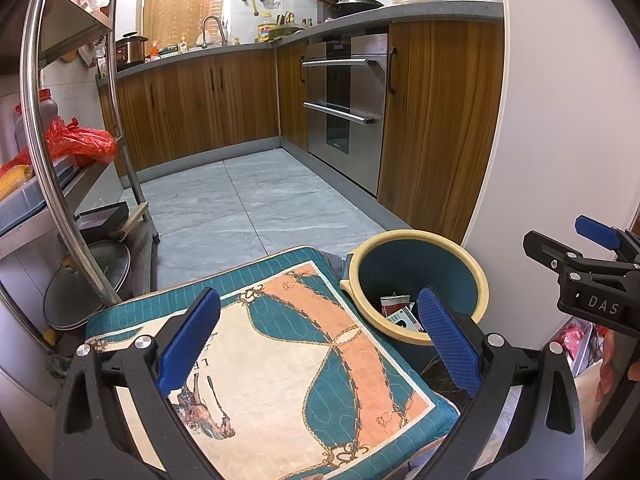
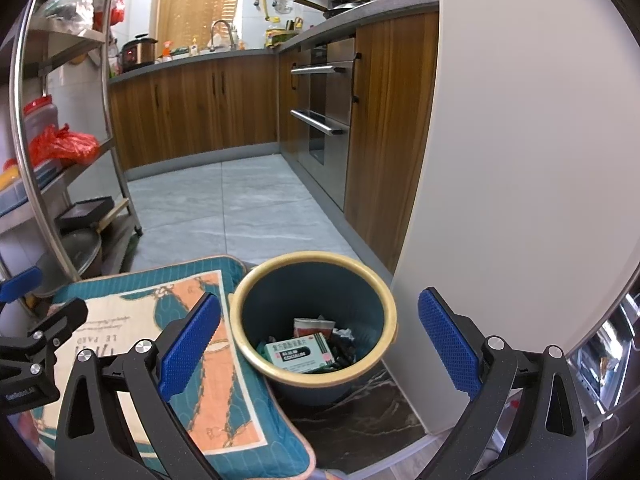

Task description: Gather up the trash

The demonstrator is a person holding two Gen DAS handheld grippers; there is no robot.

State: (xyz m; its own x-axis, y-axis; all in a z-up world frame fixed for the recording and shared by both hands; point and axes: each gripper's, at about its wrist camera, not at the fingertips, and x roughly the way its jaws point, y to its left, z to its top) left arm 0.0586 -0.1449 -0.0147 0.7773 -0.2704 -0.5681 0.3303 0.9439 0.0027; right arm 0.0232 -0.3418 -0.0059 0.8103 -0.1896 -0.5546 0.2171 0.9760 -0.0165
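Trash is already sitting in the bin (image 2: 314, 322): a green-white box (image 2: 300, 354) and wrappers at the bottom; no loose trash is showing on the cushion (image 1: 288, 344) or floor (image 1: 240, 200), so collection is looking mostly done; left gripper (image 1: 316, 344) and right gripper (image 2: 318, 344) are both hanging released, holding nothing; bin is touching the cushion's right edge, white panel (image 2: 520, 160) crowding its other side; open room is lying above the rim

One bin (image 2: 314, 320), one cushion (image 2: 160, 360), perhaps four scraps.
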